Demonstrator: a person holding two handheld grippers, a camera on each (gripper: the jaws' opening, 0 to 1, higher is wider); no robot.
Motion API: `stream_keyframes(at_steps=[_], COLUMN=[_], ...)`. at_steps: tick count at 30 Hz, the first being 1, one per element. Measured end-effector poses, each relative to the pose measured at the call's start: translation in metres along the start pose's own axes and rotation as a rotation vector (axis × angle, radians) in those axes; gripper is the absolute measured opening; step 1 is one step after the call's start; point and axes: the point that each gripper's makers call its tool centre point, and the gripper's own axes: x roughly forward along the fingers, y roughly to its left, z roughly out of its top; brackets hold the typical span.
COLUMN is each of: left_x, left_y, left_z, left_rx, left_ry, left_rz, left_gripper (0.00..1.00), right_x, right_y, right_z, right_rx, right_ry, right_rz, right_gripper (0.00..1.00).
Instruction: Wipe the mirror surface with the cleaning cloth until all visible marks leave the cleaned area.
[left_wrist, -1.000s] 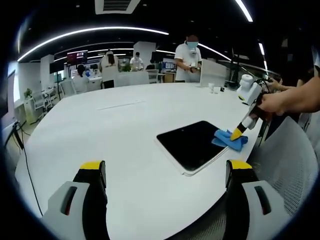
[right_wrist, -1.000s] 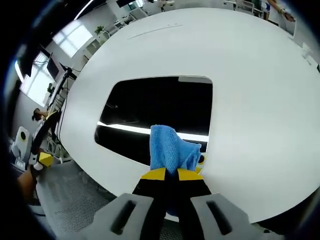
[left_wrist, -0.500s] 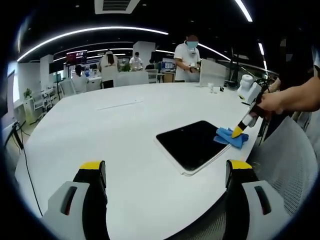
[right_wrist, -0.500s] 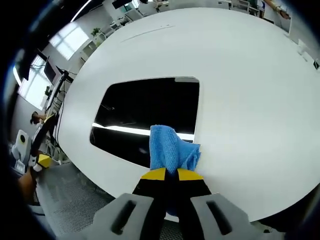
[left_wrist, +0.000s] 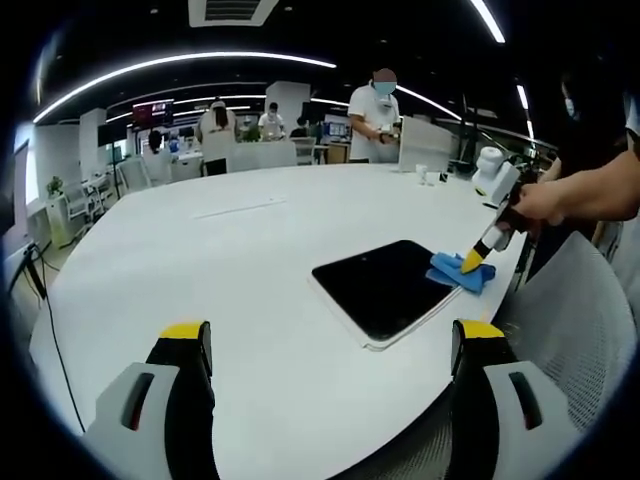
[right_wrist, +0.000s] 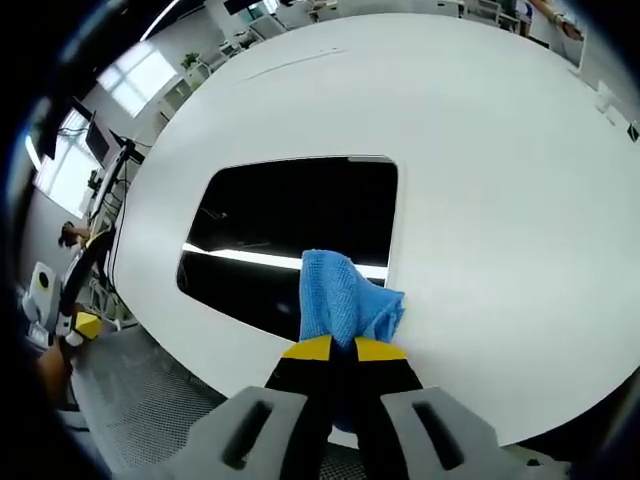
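Observation:
A dark rectangular mirror (left_wrist: 385, 286) (right_wrist: 295, 230) lies flat on the white table (left_wrist: 220, 290), near its right edge. In the right gripper view my right gripper (right_wrist: 341, 347) is shut on the blue cleaning cloth (right_wrist: 345, 305), which rests on the mirror's near corner. The left gripper view shows that same right gripper (left_wrist: 474, 262), held by a hand, pressing the blue cloth (left_wrist: 457, 273) onto the mirror's far right corner. My left gripper (left_wrist: 330, 335) stands open above the table's near edge, well short of the mirror, nothing between its fingers.
Several people stand and sit beyond the far side of the table (left_wrist: 378, 115). A mesh chair back (left_wrist: 585, 320) is close on the right. Small items (left_wrist: 430, 178) sit at the table's far right. A thin seam line (left_wrist: 240, 209) crosses the tabletop.
The right gripper has slid the cloth slightly along the mirror's corner, back and forth by a small amount. The left gripper has stayed put.

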Motion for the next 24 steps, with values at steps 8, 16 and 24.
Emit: stream_keyframes(at_steps=[8,16,24], left_x=[0.001,0.001,0.005], left_y=[0.0,0.001,0.004], left_z=[0.0,-0.001,0.001], left_rx=[-0.001,-0.002,-0.007], left_ry=[0.002,0.005,0.0], left_rz=[0.0,0.0,0.003], left_gripper=[0.99,0.99,0.99], right_x=[0.005,0.01,0.017], right_y=[-0.002,-0.005,-0.01], right_z=[0.013,0.027,0.046], right_rx=[0.007,0.013,0.02], right_ry=[-0.011,-0.02,-0.026], right_rz=[-0.005,-0.007,-0.016], right_gripper=[0.0,0.0,0.0])
